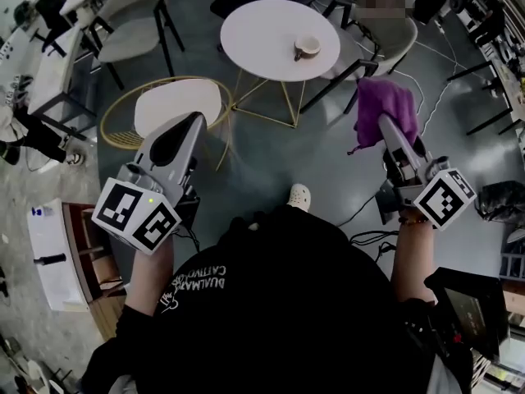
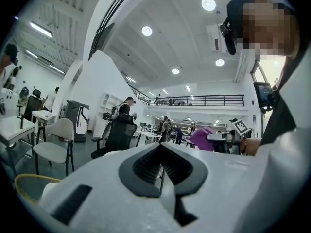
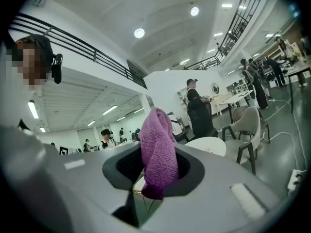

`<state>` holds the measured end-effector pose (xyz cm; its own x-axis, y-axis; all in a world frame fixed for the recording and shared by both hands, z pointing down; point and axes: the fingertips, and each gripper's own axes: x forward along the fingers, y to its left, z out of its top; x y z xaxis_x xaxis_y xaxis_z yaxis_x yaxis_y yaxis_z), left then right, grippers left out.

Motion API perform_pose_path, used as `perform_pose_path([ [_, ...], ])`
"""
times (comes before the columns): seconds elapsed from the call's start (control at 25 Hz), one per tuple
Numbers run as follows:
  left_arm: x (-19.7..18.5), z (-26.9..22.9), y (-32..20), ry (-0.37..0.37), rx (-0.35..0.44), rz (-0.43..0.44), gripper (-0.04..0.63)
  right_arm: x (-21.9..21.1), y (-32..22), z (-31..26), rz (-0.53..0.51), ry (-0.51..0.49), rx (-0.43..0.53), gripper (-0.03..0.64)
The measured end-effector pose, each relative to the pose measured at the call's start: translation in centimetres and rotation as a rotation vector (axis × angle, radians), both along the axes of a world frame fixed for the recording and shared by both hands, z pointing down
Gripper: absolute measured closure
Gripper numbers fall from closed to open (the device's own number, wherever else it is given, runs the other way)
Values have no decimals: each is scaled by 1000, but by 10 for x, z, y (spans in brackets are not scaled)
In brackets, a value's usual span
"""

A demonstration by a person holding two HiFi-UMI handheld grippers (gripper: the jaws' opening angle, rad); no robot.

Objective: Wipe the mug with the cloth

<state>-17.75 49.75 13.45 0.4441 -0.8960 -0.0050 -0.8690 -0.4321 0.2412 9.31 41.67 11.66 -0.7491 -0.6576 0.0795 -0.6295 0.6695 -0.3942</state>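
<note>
A beige mug (image 1: 308, 48) stands on a round white table (image 1: 262, 31) some way ahead of both grippers. My right gripper (image 1: 384, 123) is shut on a purple cloth (image 1: 381, 107), which bunches up above its jaws and hangs down a little. In the right gripper view the cloth (image 3: 158, 144) fills the gap between the jaws of that gripper (image 3: 155, 174). My left gripper (image 1: 194, 124) is held at the left, shut with nothing in it. The left gripper view shows its own jaws closed together (image 2: 162, 168) and the cloth (image 2: 203, 137) off to the right.
A round white seat in a gold wire frame (image 1: 176, 103) stands between the left gripper and the table. Grey chairs (image 1: 131, 31) and cables (image 1: 435, 97) surround the table. A white shelf unit (image 1: 53, 257) is at the left. People stand and sit in the background.
</note>
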Motion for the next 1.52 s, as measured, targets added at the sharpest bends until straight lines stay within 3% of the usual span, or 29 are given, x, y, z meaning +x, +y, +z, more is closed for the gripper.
perform_pose_path([
  [0.24,8,-2,-2,-7,-2,-5,591,12,-6,3,9,-28,-21,512],
  [0.56,18,16,-35,-13,-67,-6,591,17,-48,26,12,-70,-95,512],
  [0.76,28,27,-72,-16,-103,-1,591,16,-85,46,-5,-85,-146,512],
  [0.92,48,47,-107,43,-174,29,591,20,-114,66,-30,-78,-178,512],
  [1.2,82,84,-179,62,-227,-8,591,27,-177,120,-104,-82,-293,512],
  [1.36,95,128,-232,6,-298,-42,591,16,-231,163,-172,-91,-353,512],
  [1.52,108,167,-270,6,-384,-47,591,12,-274,201,-214,-81,-393,513],
])
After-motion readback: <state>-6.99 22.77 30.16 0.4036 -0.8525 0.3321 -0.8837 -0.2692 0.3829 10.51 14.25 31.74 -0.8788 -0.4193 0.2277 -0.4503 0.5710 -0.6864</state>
